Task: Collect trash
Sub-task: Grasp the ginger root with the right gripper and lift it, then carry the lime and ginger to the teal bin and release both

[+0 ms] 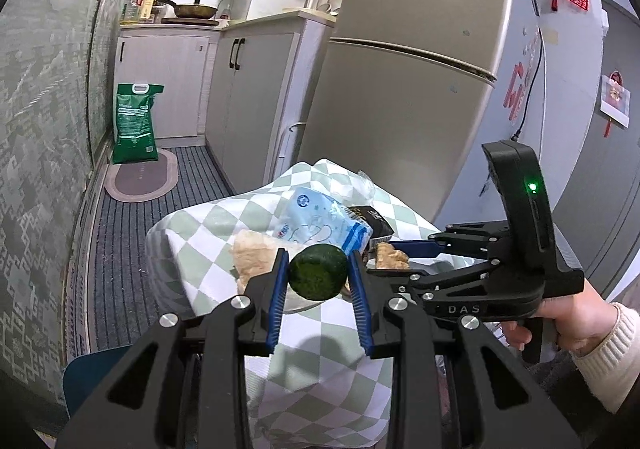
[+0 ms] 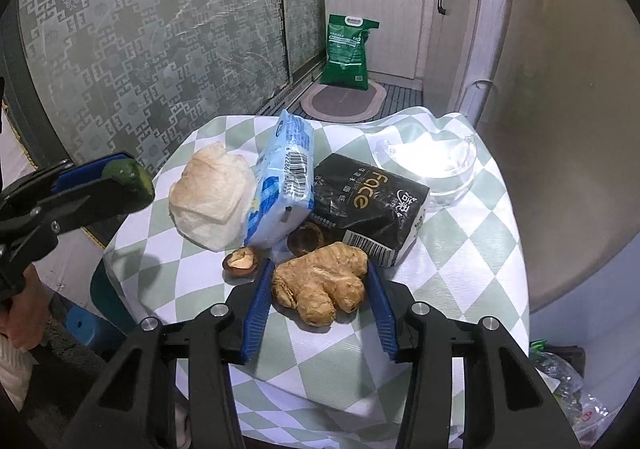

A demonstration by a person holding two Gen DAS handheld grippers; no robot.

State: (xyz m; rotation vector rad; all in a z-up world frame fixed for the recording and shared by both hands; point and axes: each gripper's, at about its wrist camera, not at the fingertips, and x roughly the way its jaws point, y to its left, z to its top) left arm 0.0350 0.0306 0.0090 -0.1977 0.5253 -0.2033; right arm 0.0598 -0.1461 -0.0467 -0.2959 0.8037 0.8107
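left gripper (image 1: pixel 319 277) is pinching a round dark green lime-looking fruit (image 1: pixel 318 272) up off the small table with the green-and-white checked cloth (image 2: pixel 460 249), while the right gripper (image 2: pixel 320 299) sits spread around a knobbly tan ginger root (image 2: pixel 322 281) lying on that cloth, just beside two brown mushrooms (image 2: pixel 241 261).

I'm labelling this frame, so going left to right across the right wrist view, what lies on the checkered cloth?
Crumpled paper wad → blue tissue pack → black tissue pack → clear plastic container.
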